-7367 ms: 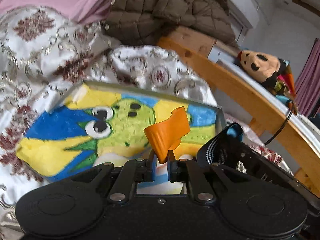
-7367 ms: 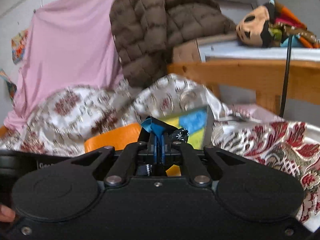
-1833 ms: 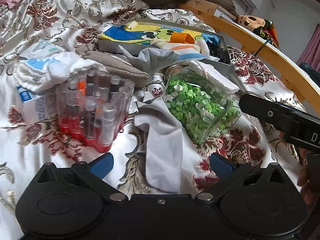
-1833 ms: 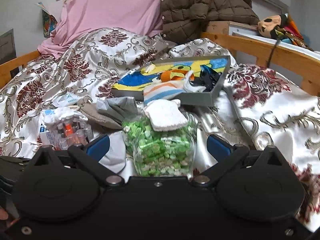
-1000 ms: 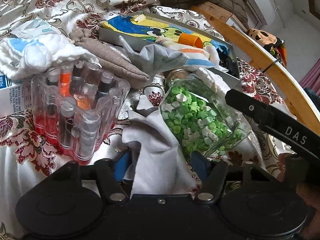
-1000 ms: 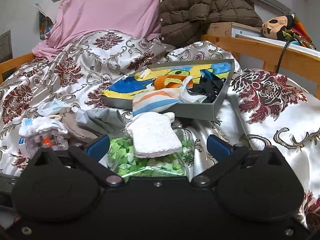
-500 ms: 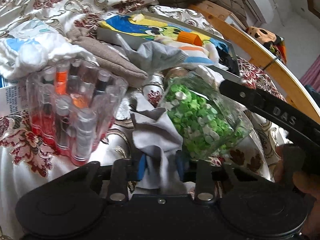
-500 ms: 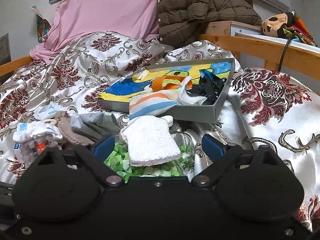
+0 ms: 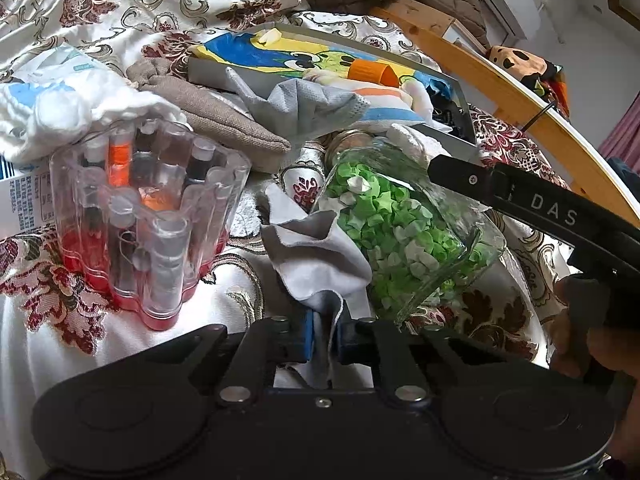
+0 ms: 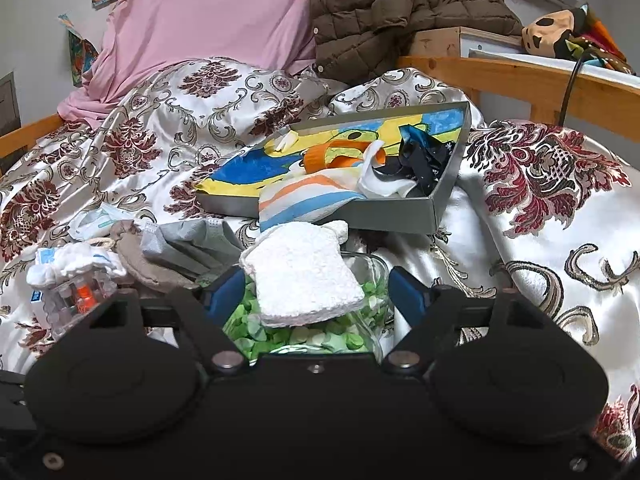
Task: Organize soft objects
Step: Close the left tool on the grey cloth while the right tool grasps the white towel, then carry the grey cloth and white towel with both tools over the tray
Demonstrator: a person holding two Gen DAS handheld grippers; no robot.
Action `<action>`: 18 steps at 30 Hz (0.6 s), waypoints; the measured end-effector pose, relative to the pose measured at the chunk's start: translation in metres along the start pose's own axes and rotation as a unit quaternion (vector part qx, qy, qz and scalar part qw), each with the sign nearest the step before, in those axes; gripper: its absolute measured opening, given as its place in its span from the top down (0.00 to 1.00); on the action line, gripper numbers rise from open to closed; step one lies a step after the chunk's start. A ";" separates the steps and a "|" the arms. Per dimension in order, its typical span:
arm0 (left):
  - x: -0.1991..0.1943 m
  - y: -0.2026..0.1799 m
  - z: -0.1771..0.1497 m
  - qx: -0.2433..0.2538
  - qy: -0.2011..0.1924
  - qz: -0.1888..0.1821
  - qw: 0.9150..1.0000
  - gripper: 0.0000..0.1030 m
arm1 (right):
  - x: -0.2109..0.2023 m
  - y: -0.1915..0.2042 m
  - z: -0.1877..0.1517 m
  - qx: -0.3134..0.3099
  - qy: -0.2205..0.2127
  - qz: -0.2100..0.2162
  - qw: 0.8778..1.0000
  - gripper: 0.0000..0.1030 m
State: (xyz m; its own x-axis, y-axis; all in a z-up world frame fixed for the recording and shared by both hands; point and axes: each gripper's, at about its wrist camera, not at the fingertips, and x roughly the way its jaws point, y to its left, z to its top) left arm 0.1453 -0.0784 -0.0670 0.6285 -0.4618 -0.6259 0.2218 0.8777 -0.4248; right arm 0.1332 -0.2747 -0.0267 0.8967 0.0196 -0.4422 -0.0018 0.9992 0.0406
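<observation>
My left gripper is shut on a light grey cloth that lies between a clear holder of vials and a glass jar of green bits. My right gripper is open, its blue pads either side of a white knitted cloth lying on the jar. A grey tray with a cartoon picture holds an orange cloth, a striped cloth and dark items. The tray also shows in the left wrist view.
A clear holder of vials stands left of the grey cloth. A brown cloth, a grey mask and a white cloth lie beyond it. A wooden bed rail runs behind the tray. The right tool's arm crosses above the jar.
My left gripper has closed on the grey cloth and lifted its edge a little. My right gripper has moved forward so its open pads flank the white knitted cloth on the jar.
</observation>
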 end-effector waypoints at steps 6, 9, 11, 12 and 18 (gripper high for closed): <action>-0.003 -0.002 -0.001 0.007 -0.009 -0.001 1.000 0.94 | -0.002 0.004 -0.001 -0.001 0.002 0.004 1.000 0.47; -0.006 -0.003 -0.001 0.013 -0.018 -0.005 1.000 0.96 | -0.003 0.005 -0.001 -0.003 0.003 0.005 1.000 0.54; -0.010 -0.006 0.000 0.019 -0.028 -0.006 0.999 0.96 | -0.005 0.006 -0.001 -0.009 0.003 0.003 1.000 0.54; -0.011 -0.007 0.001 0.023 -0.034 -0.006 0.999 0.96 | -0.005 0.007 -0.001 -0.011 0.003 0.003 1.000 0.54; -0.029 -0.019 0.007 0.065 -0.092 -0.001 0.994 0.97 | -0.019 0.011 -0.001 -0.019 -0.005 0.004 1.000 0.55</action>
State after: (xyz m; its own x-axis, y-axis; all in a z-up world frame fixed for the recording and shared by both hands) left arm 0.1278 -0.0809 -0.0361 0.7514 -0.4421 -0.4899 0.3094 0.8918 -0.3302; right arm 0.1161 -0.2640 -0.0187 0.9006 0.0267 -0.4338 -0.0251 0.9996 0.0095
